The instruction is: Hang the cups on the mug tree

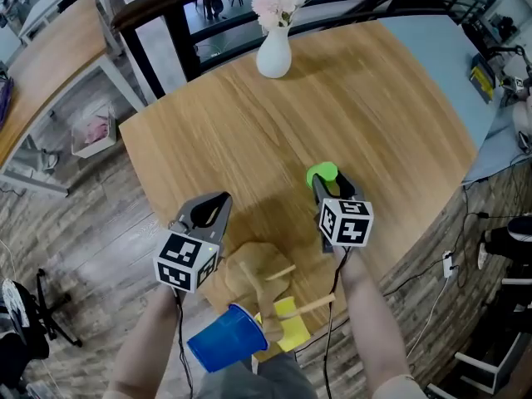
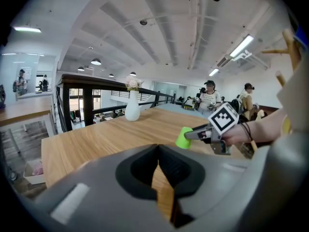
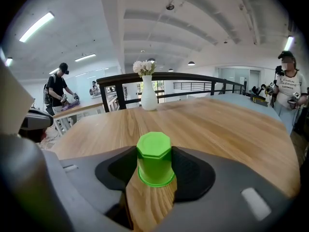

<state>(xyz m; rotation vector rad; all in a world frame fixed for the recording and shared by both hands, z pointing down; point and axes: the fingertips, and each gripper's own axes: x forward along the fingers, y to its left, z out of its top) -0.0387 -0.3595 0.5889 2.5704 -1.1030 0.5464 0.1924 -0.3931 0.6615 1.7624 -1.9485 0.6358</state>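
Vase point(image 1: 274, 53) far on table point(image 1: 378, 123), mug tree point(image 1: 251, 274) near, cup point(image 1: 322, 174) between them

Two hand-held grippers, bare forearms

The left gripper point(image 1: 218, 200) and the right gripper point(image 1: 330, 188) have smooth grey shells with black ribbed linings inside the jaws. Each carries a white cube, the left cube point(image 1: 187, 263) and the right cube point(image 1: 347, 221), printed with black square markers. A thin black cable point(image 1: 179, 339) trails back along each forearm.
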